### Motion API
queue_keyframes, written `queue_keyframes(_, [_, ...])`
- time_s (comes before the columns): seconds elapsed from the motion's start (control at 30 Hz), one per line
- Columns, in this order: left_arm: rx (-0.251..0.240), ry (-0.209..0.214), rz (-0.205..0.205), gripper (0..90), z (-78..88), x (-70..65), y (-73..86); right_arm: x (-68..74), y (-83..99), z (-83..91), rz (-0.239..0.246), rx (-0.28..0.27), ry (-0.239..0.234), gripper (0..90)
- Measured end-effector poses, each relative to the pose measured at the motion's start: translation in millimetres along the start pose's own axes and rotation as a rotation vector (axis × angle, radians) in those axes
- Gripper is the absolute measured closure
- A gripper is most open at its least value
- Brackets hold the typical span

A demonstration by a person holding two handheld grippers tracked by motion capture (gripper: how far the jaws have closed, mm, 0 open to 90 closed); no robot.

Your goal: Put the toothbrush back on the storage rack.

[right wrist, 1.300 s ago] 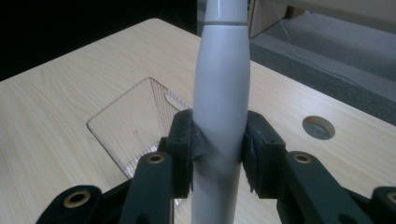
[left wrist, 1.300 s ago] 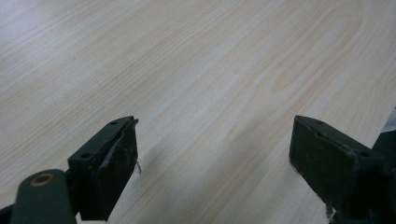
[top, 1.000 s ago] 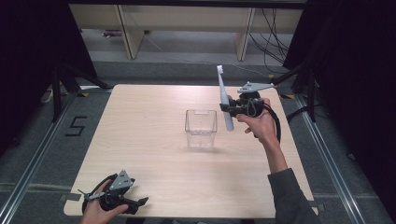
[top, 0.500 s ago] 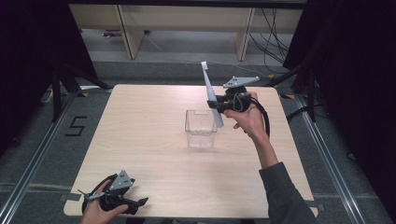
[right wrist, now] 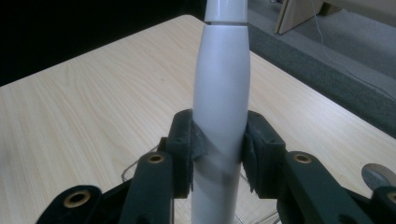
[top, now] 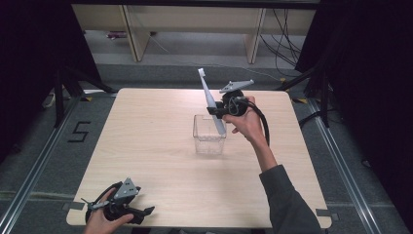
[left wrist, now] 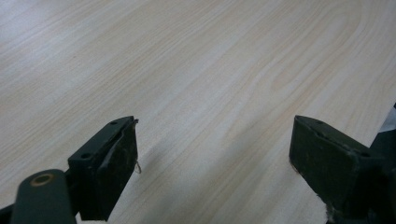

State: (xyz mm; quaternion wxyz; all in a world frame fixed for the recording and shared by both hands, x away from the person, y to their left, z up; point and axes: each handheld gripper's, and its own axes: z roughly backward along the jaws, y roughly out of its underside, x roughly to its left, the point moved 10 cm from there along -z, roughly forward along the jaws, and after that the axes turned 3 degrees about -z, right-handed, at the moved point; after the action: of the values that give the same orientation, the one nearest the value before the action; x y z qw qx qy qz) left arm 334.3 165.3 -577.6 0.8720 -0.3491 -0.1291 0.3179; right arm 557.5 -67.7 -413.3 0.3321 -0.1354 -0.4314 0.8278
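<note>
Right hand-held gripper [top: 217, 110], raised on my outstretched arm above the tabletop [top: 156, 146], clamps one white toothbrush [top: 210, 100] by its handle, tilted, lower end over, perhaps just inside, the single clear container [top: 208, 135]. My left hand-held gripper [top: 146, 210] rests low at the near edge, jaws wide apart and holding nothing.

Bare room is left all around the clear square plastic container [top: 209, 136] mid-counter [top: 146, 146]; its open top is partly crossed by the slanted white plastic toothbrush [top: 210, 100]. Nothing else is found there.
</note>
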Motion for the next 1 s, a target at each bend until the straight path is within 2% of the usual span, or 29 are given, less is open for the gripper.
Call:
queue_keyframes(0.03, [0.001,0.000,0.000,15.0,0.0,0.0,0.3,-1.1,0.4,-3.4,0.003,-0.004,0.009,66.8])
queue_keyframes(0.07, [0.001,-0.001,-0.001,15.0,-0.1,0.2,0.4,-0.7,2.8,-4.5,-0.001,0.019,0.002,66.8])
queue_keyframes(0.1, [0.003,-0.001,-0.001,15.0,0.1,0.2,0.5,0.4,2.9,-8.1,-0.009,0.012,-0.005,66.8])
queue_keyframes(0.13, [0.001,0.000,0.000,15.0,0.1,-0.1,0.5,-2.2,3.7,-9.8,0.014,0.022,0.006,66.8])
queue_keyframes(0.17, [0.001,0.000,0.000,15.0,0.1,-0.1,0.5,-0.5,4.8,-12.8,-0.002,0.027,0.005,66.7])
queue_keyframes(0.27, [0.001,-0.002,-0.005,15.0,0.7,0.6,0.7,0.2,7.4,-20.5,0.012,0.046,0.007,66.8])
queue_keyframes(0.3, [-0.003,-0.001,-0.001,15.0,0.7,0.2,0.5,1.7,8.2,-23.9,-0.005,0.043,0.005,66.7])
queue_keyframes(0.33, [-0.005,-0.002,0.001,15.0,0.7,0.0,0.4,3.5,10.7,-24.3,-0.010,0.068,-0.003,66.7])
queue_keyframes(0.4, [-0.006,-0.004,0.007,15.0,1.2,-0.2,0.6,0.6,10.3,-30.6,0.028,0.051,0.012,66.8])
queue_keyframes(0.47, [-0.006,-0.003,0.006,15.0,1.8,-0.1,0.8,2.6,14.9,-32.6,0.018,0.087,0.008,66.7])
queue_keyframes(0.5, [-0.005,-0.004,0.005,15.0,1.8,0.3,0.8,1.7,15.6,-34.6,0.028,0.087,0.012,66.8])
queue_keyframes(0.6, [-0.005,-0.004,0.007,15.0,1.5,-0.3,0.9,3.8,21.7,-39.7,0.008,0.104,0.010,66.7])
queue_keyframes(0.67, [-0.006,0.003,0.009,15.0,1.4,-1.5,1.0,1.5,25.7,-42.6,0.039,0.127,0.010,66.8])
queue_keyframes(0.73, [-0.005,-0.004,0.005,15.0,1.7,0.1,0.9,1.9,29.2,-45.8,0.033,0.143,0.012,66.8])
queue_keyframes(0.77, [-0.002,-0.005,-0.003,15.0,2.1,0.7,1.0,1.1,29.9,-48.4,0.049,0.144,0.014,66.7])
queue_keyframes(0.8, [-0.003,-0.006,-0.001,15.0,2.0,0.6,0.7,2.6,30.9,-50.2,0.039,0.150,0.018,66.7])
queue_keyframes(0.87, [-0.005,-0.003,0.002,15.0,1.7,-0.2,0.4,3.2,31.4,-53.0,0.060,0.157,0.013,66.7])
queue_keyframes(0.93, [-0.004,-0.003,0.001,15.0,1.7,-0.2,0.8,4.2,33.0,-54.8,0.056,0.171,0.022,66.7])
queue_keyframes(0.97, [-0.005,-0.003,0.002,15.0,1.7,-0.1,0.8,3.0,34.2,-58.3,0.090,0.162,0.022,66.7])
queue_keyframes(1.0, [-0.004,-0.004,0.000,15.0,1.9,0.2,0.7,4.6,36.0,-57.5,0.076,0.183,0.016,66.7])
